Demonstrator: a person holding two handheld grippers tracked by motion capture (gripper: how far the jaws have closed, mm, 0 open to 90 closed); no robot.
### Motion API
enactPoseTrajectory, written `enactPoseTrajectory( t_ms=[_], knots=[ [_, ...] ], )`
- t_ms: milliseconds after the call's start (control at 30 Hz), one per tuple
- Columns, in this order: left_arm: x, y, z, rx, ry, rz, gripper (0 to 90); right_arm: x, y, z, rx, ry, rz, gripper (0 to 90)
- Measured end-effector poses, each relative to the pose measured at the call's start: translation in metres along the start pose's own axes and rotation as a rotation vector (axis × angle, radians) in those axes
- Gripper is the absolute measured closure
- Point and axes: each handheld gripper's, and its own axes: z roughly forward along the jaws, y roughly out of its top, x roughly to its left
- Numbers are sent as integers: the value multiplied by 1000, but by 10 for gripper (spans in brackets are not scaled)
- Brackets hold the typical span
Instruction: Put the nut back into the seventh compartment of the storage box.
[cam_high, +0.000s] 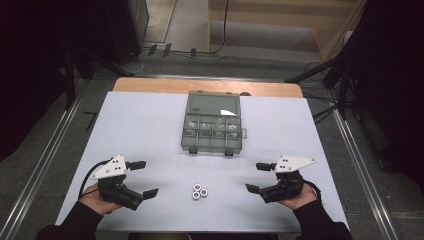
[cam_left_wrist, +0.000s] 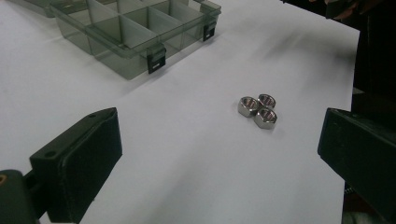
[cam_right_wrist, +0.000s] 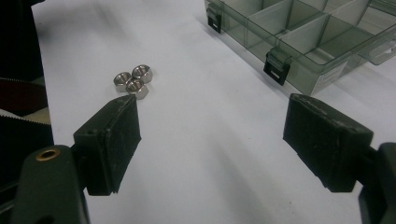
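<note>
I see three steel hex nuts (cam_high: 200, 191) lying in a tight cluster, touching one another, on the white table (cam_high: 145, 125) near its front edge, about midway between my two grippers. The left gripper (cam_high: 144, 179) sits at the near left, held low over the table, its jaws spread wide with nothing between them; in the left gripper view the nuts (cam_left_wrist: 258, 110) lie ahead and a little right of centre, well clear of both pads. The right gripper (cam_high: 257, 177) rests at the near right, jaws likewise spread and empty; in the right gripper view the nuts (cam_right_wrist: 133, 80) sit just beyond the left-hand pad, not touching it. Farther back, at the middle of the table, an open clear compartment box (cam_high: 213, 125) stands with its lid laid back away from me.
</note>
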Motion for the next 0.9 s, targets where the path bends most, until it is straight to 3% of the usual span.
enactPoseTrajectory(
  t_ms=[133, 900],
  knots=[
    [0, 0, 0, 1, 0, 2, 0, -2, -1, -1, 10, 19, 3, 212],
    [1, 1, 2, -9, -7, 7, 0, -4, 1, 0, -25, 14, 6, 178]
  ],
)
